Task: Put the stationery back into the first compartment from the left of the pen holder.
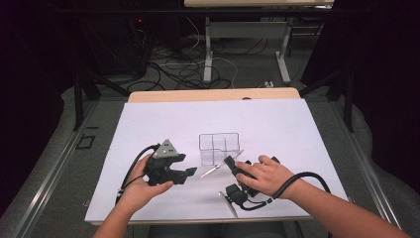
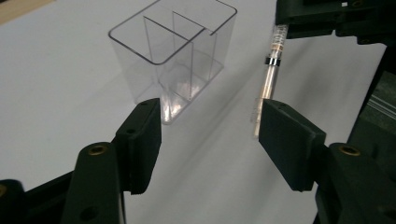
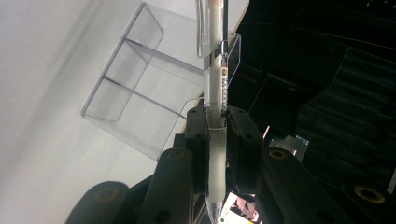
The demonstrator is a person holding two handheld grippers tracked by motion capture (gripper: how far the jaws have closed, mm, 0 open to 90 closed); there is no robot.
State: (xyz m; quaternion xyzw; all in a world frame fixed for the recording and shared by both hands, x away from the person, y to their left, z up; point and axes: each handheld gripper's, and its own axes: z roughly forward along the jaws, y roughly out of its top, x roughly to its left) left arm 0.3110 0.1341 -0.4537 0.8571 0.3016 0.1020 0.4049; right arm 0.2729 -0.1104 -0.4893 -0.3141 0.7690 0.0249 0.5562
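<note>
A clear plastic organizer [image 1: 219, 148] with several compartments stands upright on the white sheet [image 1: 277, 124]. My right gripper [image 1: 229, 162] is shut on a transparent pen [image 1: 218, 168], which slants down to the left just in front of the organizer. In the right gripper view the pen [image 3: 215, 93] runs up between the jaws [image 3: 217, 126] beside the organizer [image 3: 135, 88]. My left gripper [image 1: 187, 166] hovers left of the pen, open, with nothing between its jaws [image 2: 210, 126]. Its view shows the organizer [image 2: 173, 51] ahead and the pen [image 2: 271, 70] just beyond its right jaw.
A second slim pen-like item [image 1: 229, 203] lies near the table's front edge under the right hand. The wooden table edge [image 1: 213, 94] shows beyond the sheet, with cables and table legs on the floor behind.
</note>
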